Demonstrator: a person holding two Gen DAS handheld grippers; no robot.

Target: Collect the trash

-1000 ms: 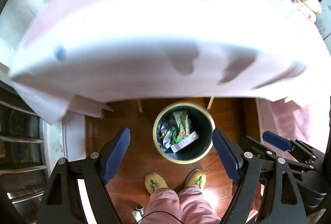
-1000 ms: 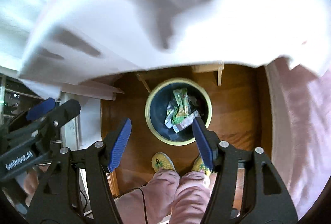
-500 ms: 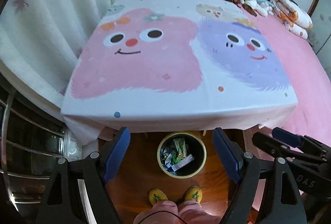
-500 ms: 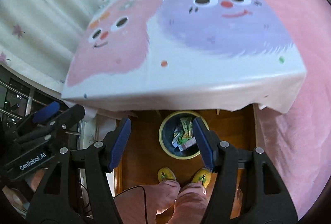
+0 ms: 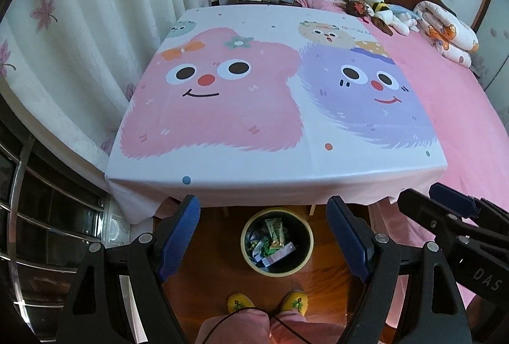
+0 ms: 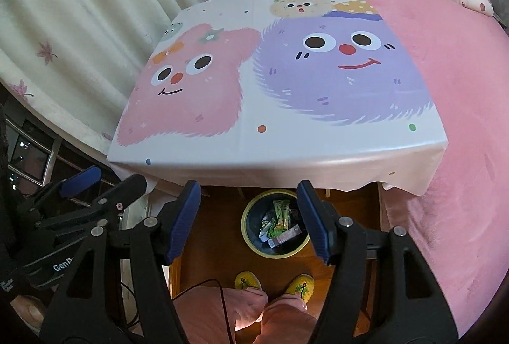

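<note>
A round dark bin with a yellow rim [image 5: 306, 245] [image 6: 246, 234] stands on the wooden floor under the table's near edge, holding several crumpled wrappers [image 5: 270, 240] [image 6: 280, 224]. My left gripper [image 5: 267, 232] hangs open high above it, nothing between its blue pads. My right gripper [image 6: 249, 213] is open too and holds nothing; it also shows at the lower right of the left wrist view [image 5: 451, 213]. The left gripper appears at the lower left of the right wrist view [image 6: 82, 185]. No loose trash shows on the table.
The table carries a white cloth [image 5: 270, 108] [image 6: 286, 134] printed with pink and purple cartoon faces. A pink bed [image 5: 461, 96] with plush toys [image 5: 375, 10] lies to the right, curtains [image 5: 79, 26] to the left. The person's yellow slippers [image 5: 241, 302] stand by the bin.
Both grippers have risen well above the table, so the view went from the cloth's edge and the bin close up to the whole tabletop. Both stayed open.
</note>
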